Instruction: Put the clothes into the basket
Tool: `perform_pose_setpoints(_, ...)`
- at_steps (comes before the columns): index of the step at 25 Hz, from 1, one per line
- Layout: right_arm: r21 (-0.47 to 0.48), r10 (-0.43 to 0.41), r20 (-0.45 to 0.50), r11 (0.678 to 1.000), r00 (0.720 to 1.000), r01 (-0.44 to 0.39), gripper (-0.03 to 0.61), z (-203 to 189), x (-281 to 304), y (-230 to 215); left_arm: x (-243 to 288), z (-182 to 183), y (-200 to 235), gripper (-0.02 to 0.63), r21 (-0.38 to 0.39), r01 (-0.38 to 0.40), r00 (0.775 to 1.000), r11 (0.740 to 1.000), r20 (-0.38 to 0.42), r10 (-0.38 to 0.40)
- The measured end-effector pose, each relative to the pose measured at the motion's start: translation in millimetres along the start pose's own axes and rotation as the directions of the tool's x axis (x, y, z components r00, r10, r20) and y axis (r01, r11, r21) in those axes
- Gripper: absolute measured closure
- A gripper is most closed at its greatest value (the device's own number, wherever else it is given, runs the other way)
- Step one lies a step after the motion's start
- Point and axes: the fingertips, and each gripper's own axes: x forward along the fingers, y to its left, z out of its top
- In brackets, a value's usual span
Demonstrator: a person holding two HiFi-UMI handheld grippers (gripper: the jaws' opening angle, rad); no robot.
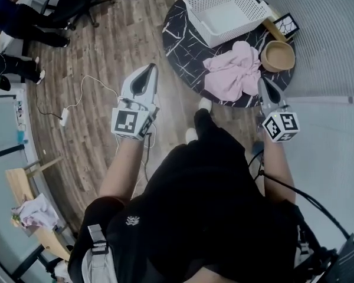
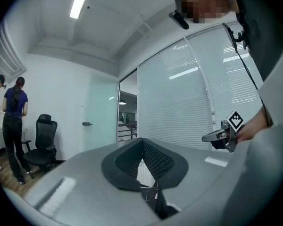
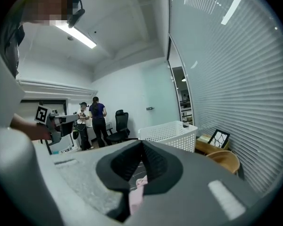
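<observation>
Both my tools, left (image 1: 151, 68) and right (image 1: 263, 82), are pressed together and empty. The clothes (image 1: 231, 71) lie on the bench (image 1: 180, 40) beside the basket (image 1: 224, 10). If I reach in unspread, I may shove them off.

On tabletop (image 1: 183, 37): basket (image 1: 196, 17) at far side; clothes (image 1: 231, 71) before it, near front edge; bowl (image 1: 277, 56) just right of clothes; frame (image 1: 285, 24) behind bowl, right of basket. Power strip (image 1: 64, 118) on floor, far left.
</observation>
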Motion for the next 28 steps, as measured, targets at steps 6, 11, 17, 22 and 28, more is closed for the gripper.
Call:
perform_pose_setpoints(6, -0.022, 0.002, 0.063, 1.0, 0.998, -0.001, 0.577, 39.1, 50.0, -40.0, 67.2, 15.8, 20.7, 0.606, 0.024, 0.011, 1.0, 1.0, 0.004, -0.011)
perform_pose_setpoints(11, 0.002, -0.029, 0.086, 1.0, 0.996, 0.029, 0.577, 48.5, 85.3, -79.9, 127.9, 27.6, 30.0, 0.606, 0.099, 0.032, 0.999, 0.995, -0.007, -0.032)
perform_pose_setpoints(17, 0.04, -0.048, 0.059, 0.998, 0.997, 0.046, 0.577, 34.8, 111.8, -117.1, 185.6, 26.0, 38.0, 0.606, 0.107, 0.019, 0.999, 0.994, -0.038, -0.015)
perform_pose_setpoints(22, 0.044, -0.088, 0.04, 0.995, 0.995, 0.086, 0.577, 28.8, 125.7, -130.2, 220.4, 9.2, 48.1, 0.606, 0.108, 0.028, 0.997, 0.994, -0.075, -0.02)
perform_pose_setpoints(28, 0.046, -0.119, -0.058, 0.991, 0.991, 0.122, 0.577, -0.7, 145.2, -135.3, 255.0, -33.2, 56.7, 0.606, 0.061, 0.105, 0.989, 0.993, -0.108, -0.098)
